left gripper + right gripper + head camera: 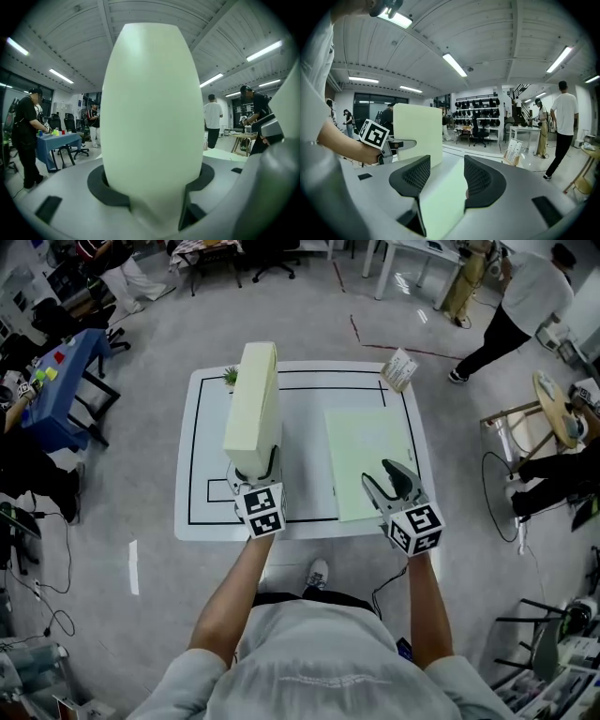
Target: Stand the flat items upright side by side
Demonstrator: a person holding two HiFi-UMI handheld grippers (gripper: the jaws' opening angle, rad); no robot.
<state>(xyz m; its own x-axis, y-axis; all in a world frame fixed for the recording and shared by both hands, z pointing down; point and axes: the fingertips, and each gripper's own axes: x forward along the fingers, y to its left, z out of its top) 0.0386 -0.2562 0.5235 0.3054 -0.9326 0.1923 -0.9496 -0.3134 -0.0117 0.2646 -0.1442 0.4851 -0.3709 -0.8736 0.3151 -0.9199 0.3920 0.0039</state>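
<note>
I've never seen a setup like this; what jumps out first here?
A thick pale green slab is held upright at the left of the white table, gripped low down by the left tool. To its right a matching board lies flat, with the right tool at its near edge.

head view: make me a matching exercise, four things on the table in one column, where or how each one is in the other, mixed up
Things:
1. block
2. board
3. card
4. plant

Places or states:
A. at the far right corner of the table
B. upright, between the left gripper's jaws
C. at the far left corner, beside the block
D. lying flat on the right half

Pairs: 1-B, 2-D, 3-A, 4-C
</note>
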